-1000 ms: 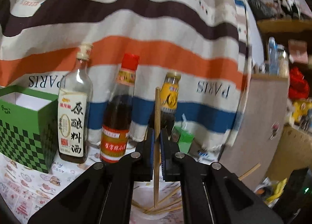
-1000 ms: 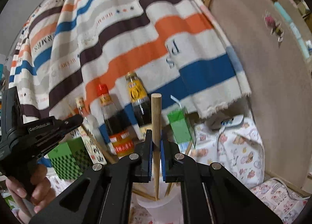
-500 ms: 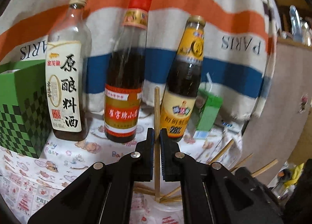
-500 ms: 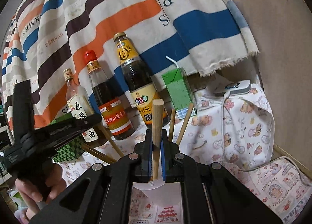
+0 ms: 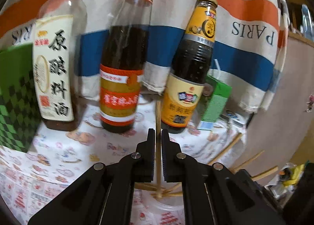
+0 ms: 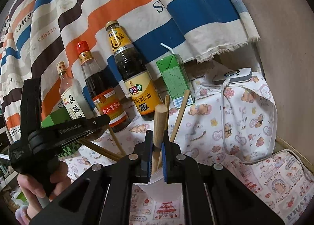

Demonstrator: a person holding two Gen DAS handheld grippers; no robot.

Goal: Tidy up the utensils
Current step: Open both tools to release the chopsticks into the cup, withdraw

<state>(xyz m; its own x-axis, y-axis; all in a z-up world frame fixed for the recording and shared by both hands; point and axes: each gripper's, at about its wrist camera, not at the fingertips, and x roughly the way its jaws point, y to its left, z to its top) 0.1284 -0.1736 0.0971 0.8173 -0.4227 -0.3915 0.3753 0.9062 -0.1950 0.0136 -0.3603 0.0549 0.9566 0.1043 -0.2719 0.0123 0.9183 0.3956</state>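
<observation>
A: Take the white cup (image 6: 162,189) as the landmark. Where do the two sticks sit?

B: Both right over it. The right gripper (image 6: 156,142) is clamped on a thick wooden stick (image 6: 160,125), long axis close to upright with a slight lean, lower end down inside the cup's mouth. The left gripper (image 5: 158,140) is pinched shut on a thin chopstick (image 5: 158,119), also upright, its tip down among the sticks already fanned in the cup (image 5: 164,203).

A: Which hand is nearer to letting go cleanly?

B: I'd say the right; its stick already stands within the rim. The left one's tip is probably inside too, but the cup is mostly hidden under the jaws there, so I can't be sure.

A: What's in the cup?

B: Several loose chopsticks (image 6: 179,115) leaning out past the rim. Behind the cup stand three sauce bottles; the oyster sauce bottle (image 6: 133,79) is closest. A green juice carton (image 6: 176,81) is behind and to the right, a green checked box (image 5: 15,99) far left.

A: So the move ahead?

B: Straight down along each stick's axis, then opening the jaws.
</observation>
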